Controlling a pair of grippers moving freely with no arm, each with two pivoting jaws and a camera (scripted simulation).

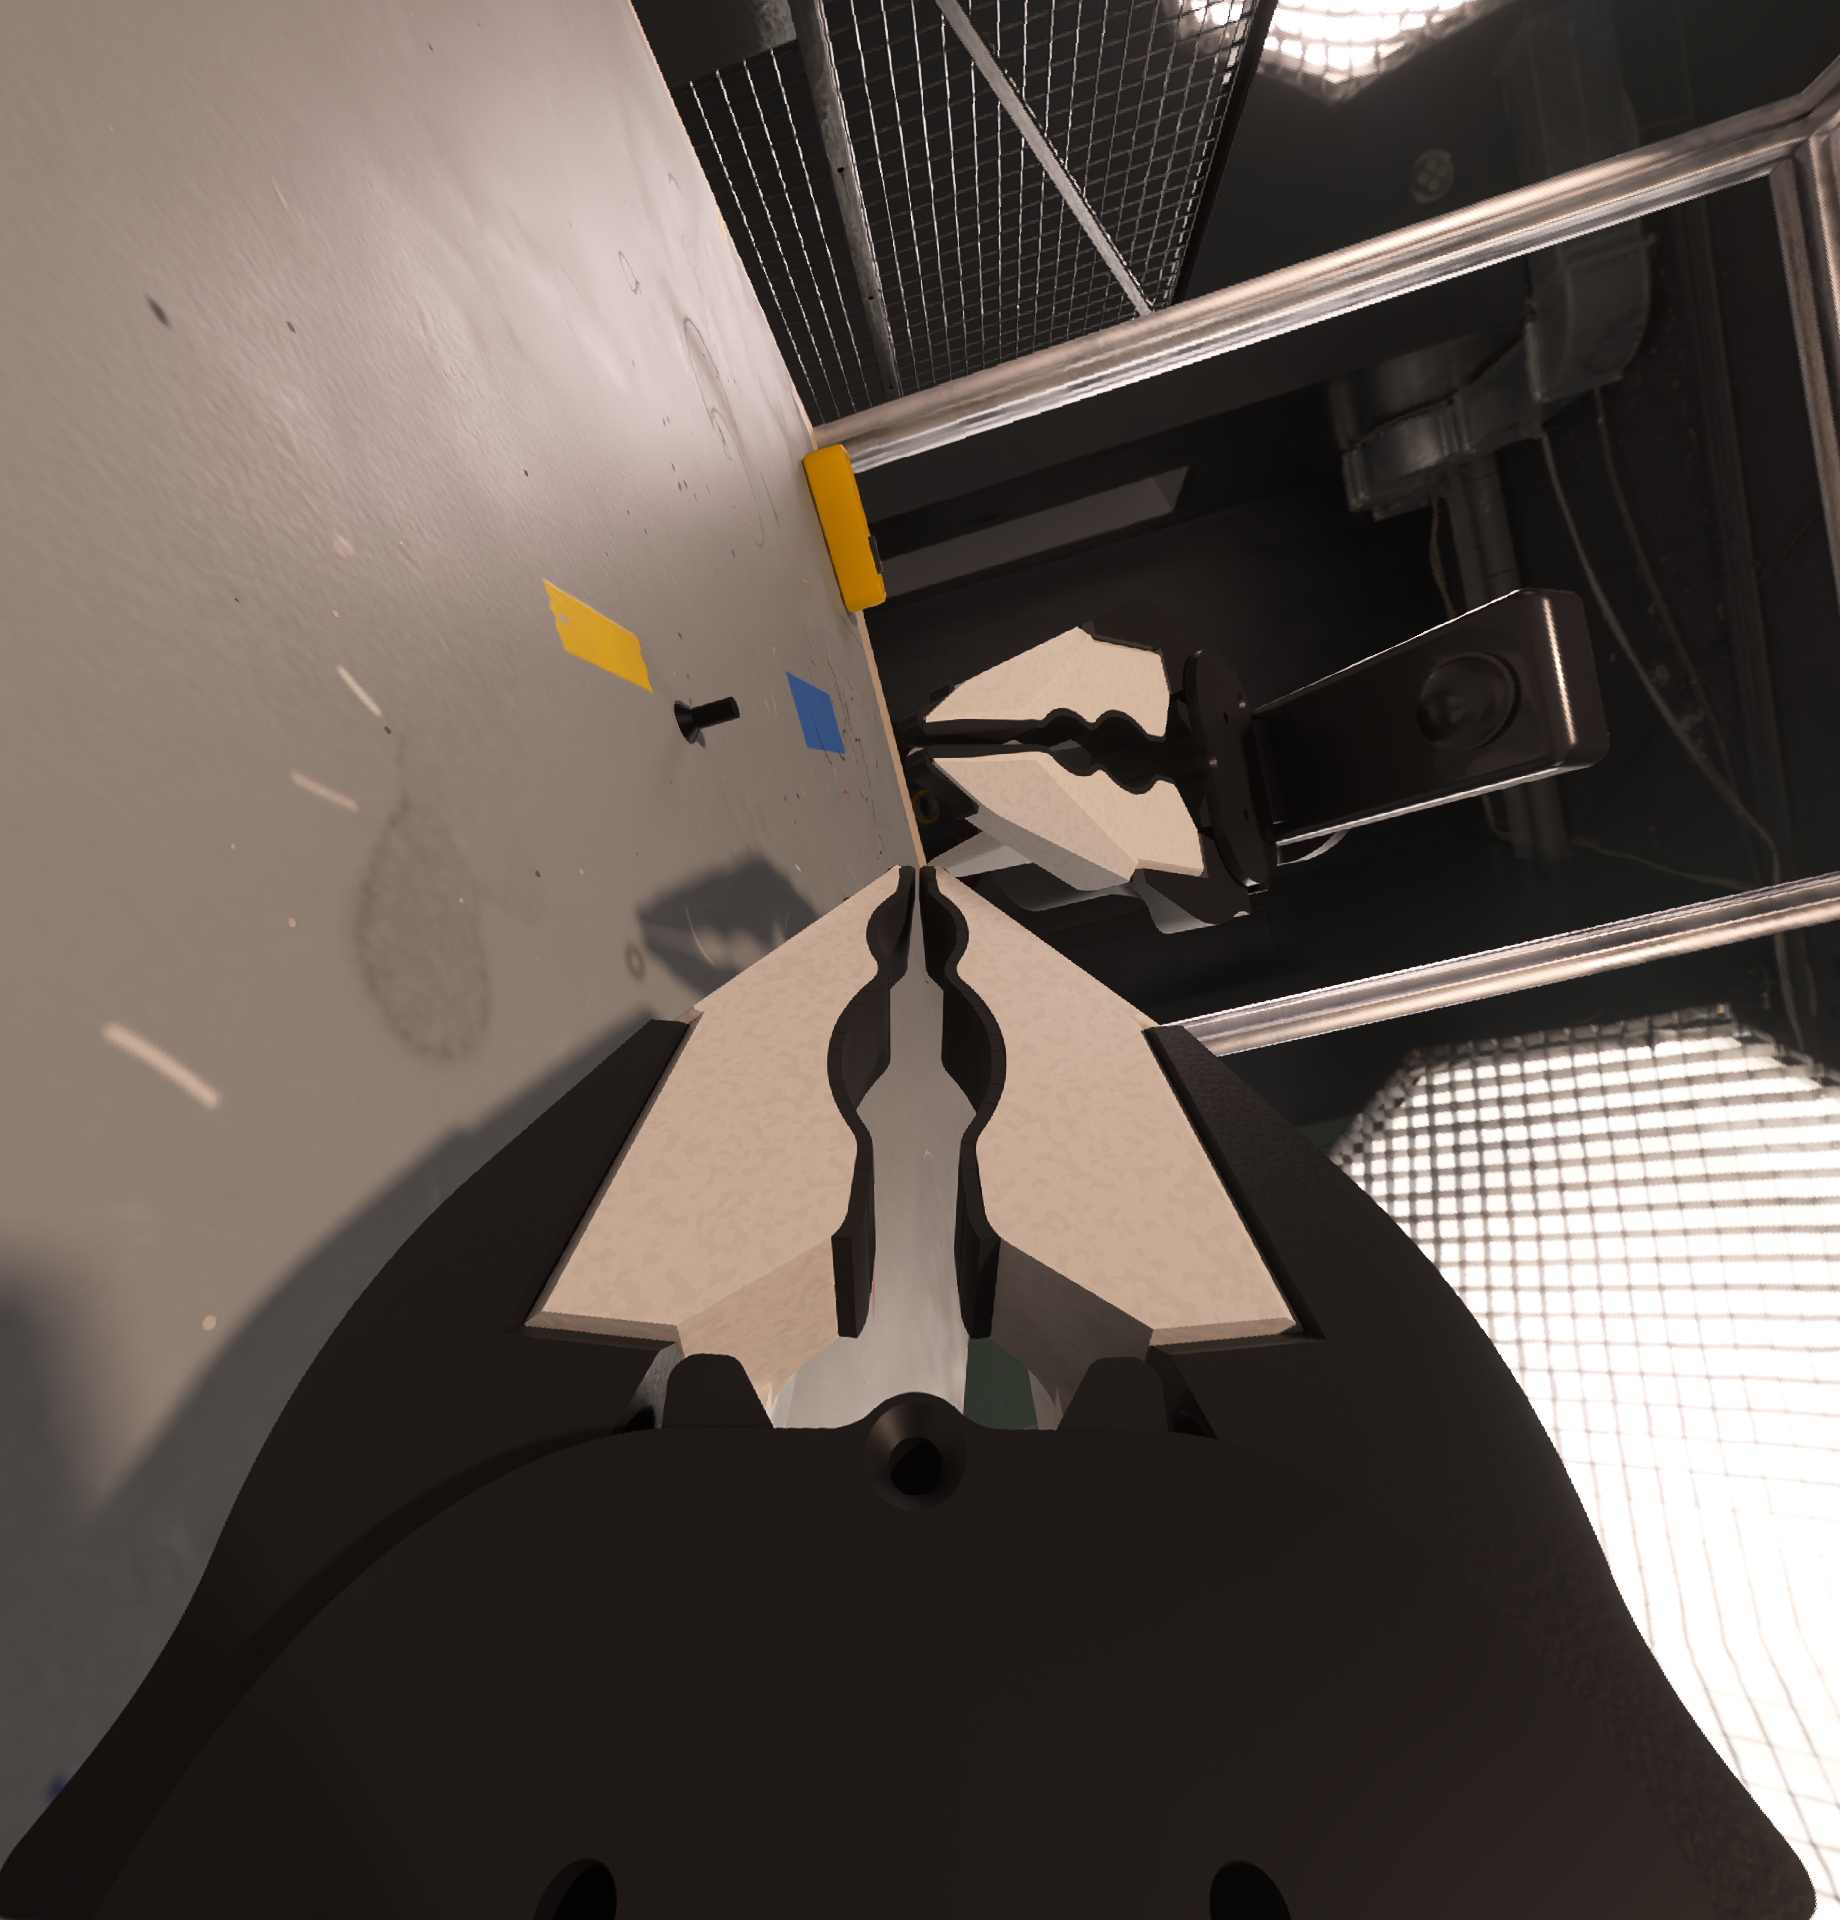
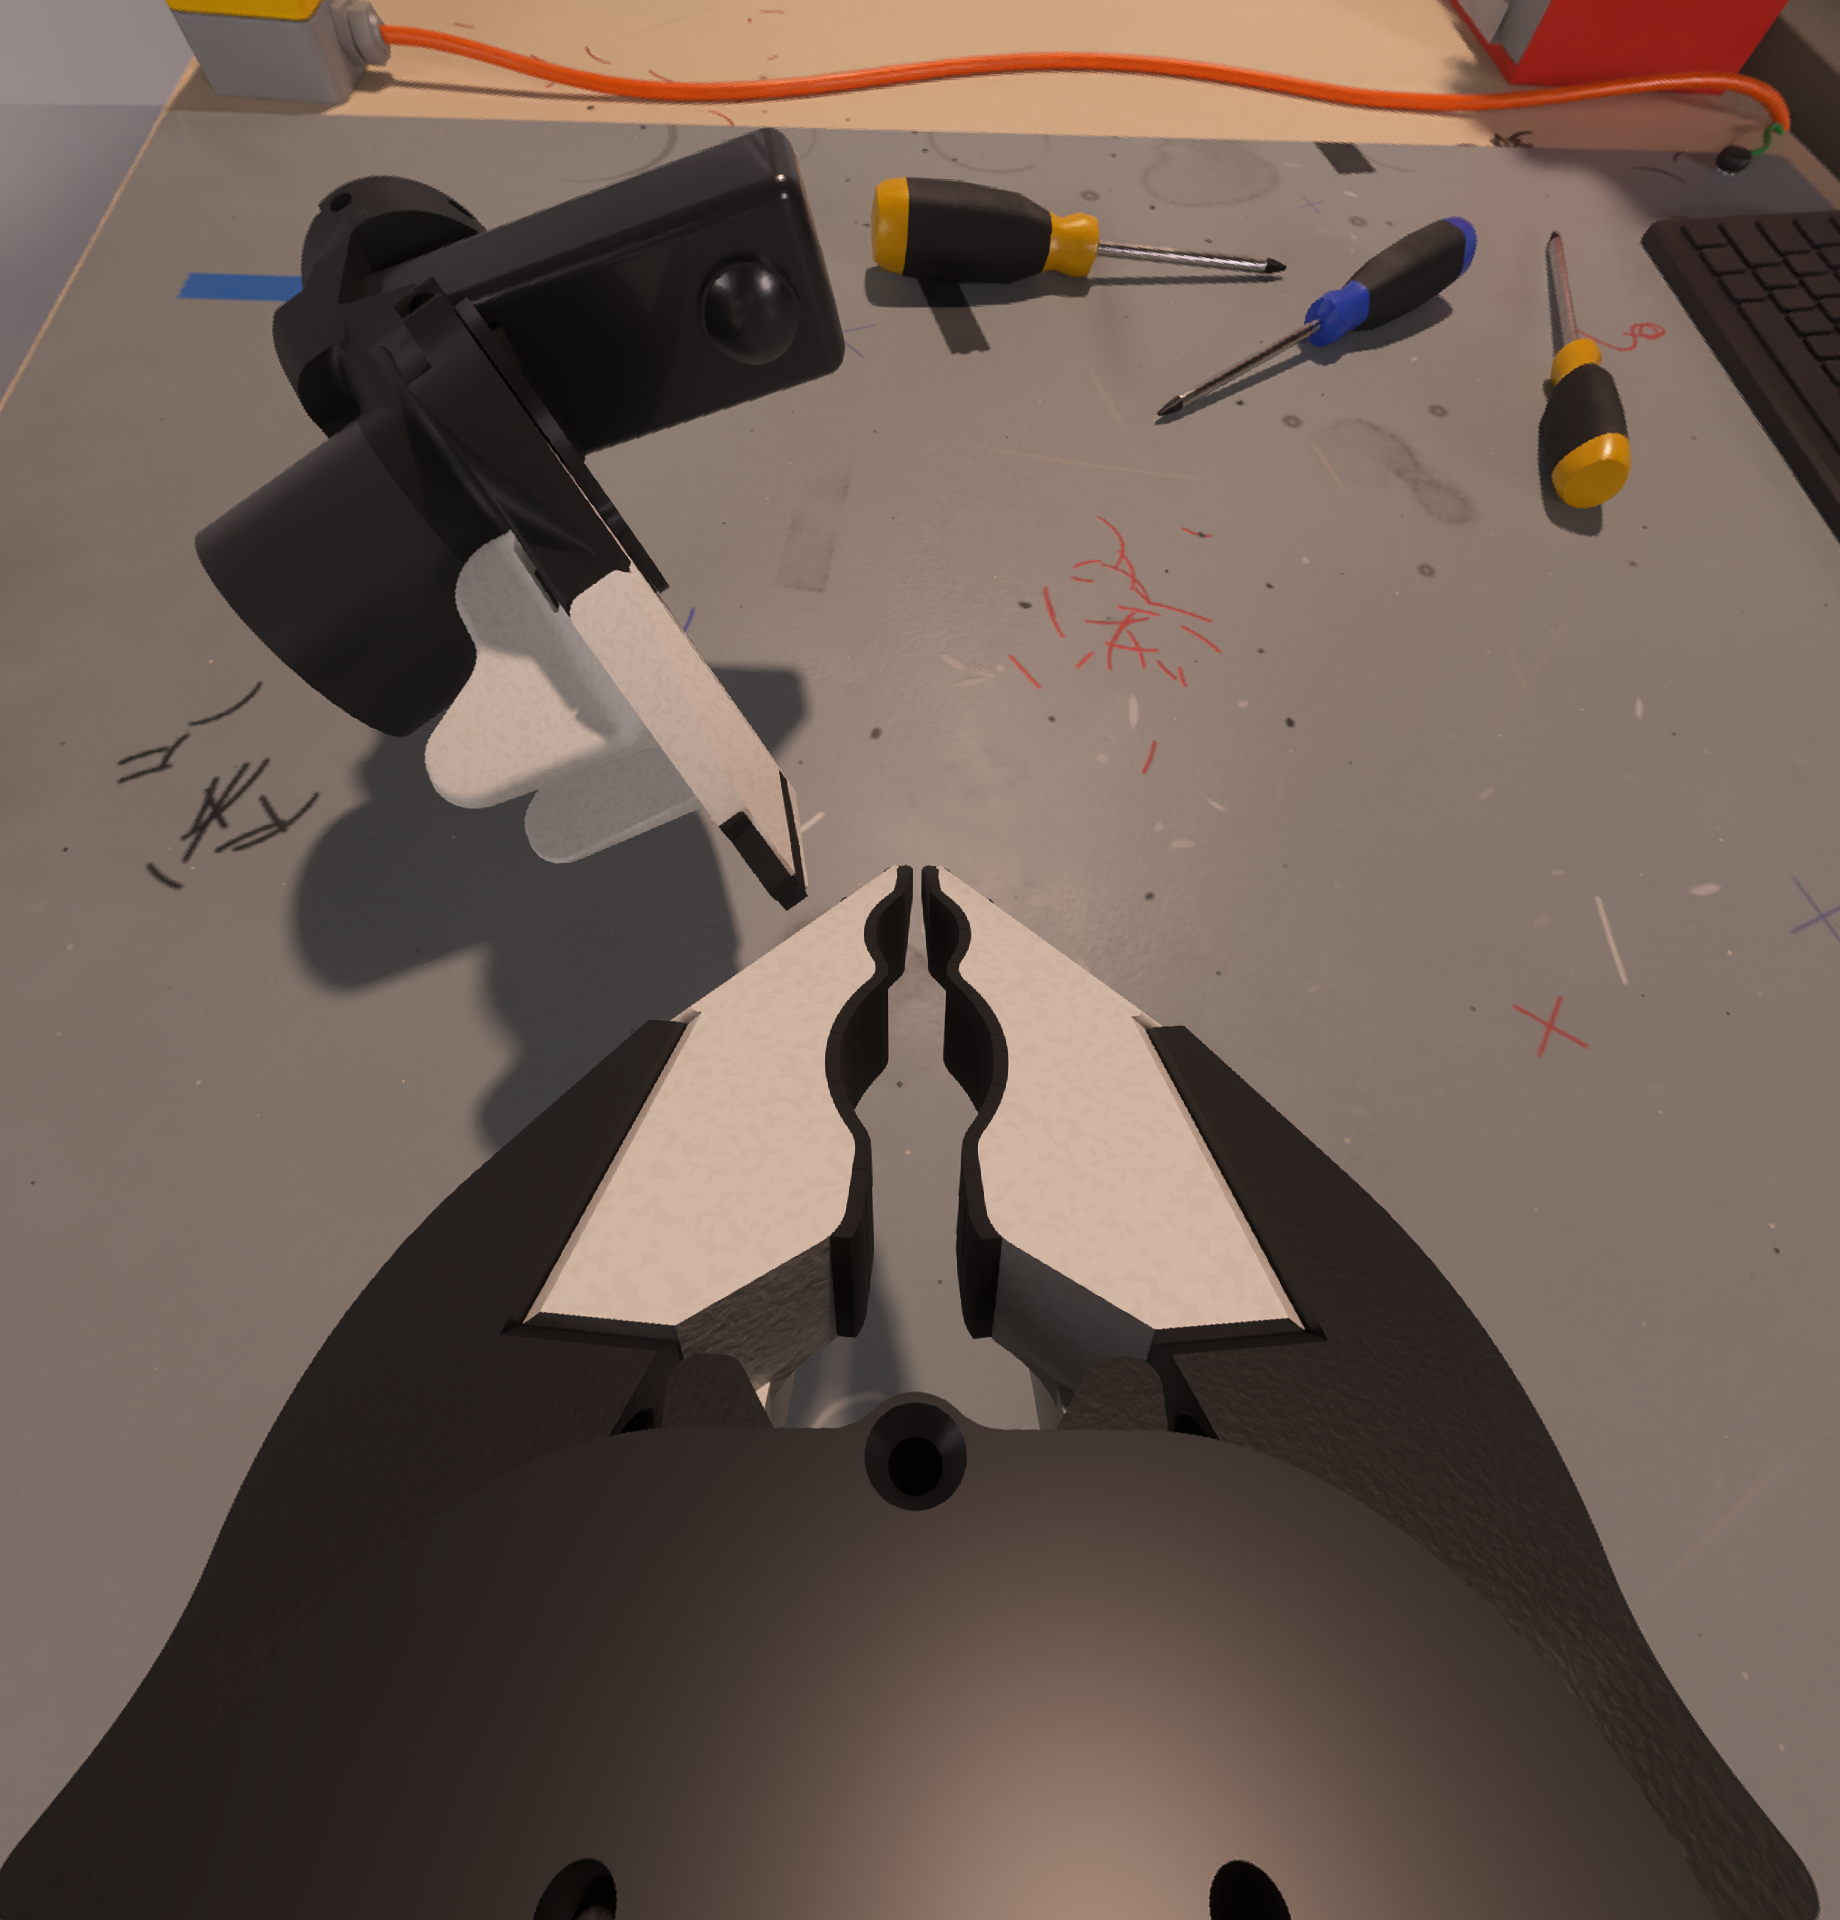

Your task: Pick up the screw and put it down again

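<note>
The screw (image 1: pixel 705 715) lies on its side on the grey table (image 1: pixel 272 520), between a yellow patch of tape (image 1: pixel 596 634) and a blue patch of tape (image 1: pixel 815 712), close to the table's edge. It shows only in the left wrist view, and in the right wrist view I cannot find it. It is a short black machine screw with a flared head at one end and a stubby shank, so I judge it light, rigid and not fragile, but smooth and round enough to roll or squirt out of a careless pinch. The best hold is likely across the shank just behind the head, with the fingers closing square to its axis so the head acts as a stop. Being so low on the table, it needs the fingertips brought right down to the surface. The left tool (image 1: pixel 916 878) has its jaws drawn almost together with only a thin slit at the tips, and nothing is between them. The right tool (image 2: pixel 916 878) is likewise nearly closed and empty, hovering over bare table, with the left tool's tip just beside it. Either would have to open before it could straddle the screw. Three screwdrivers (image 2: pixel 1061 241) and a keyboard (image 2: pixel 1799 312) lie well apart from the action.
</note>
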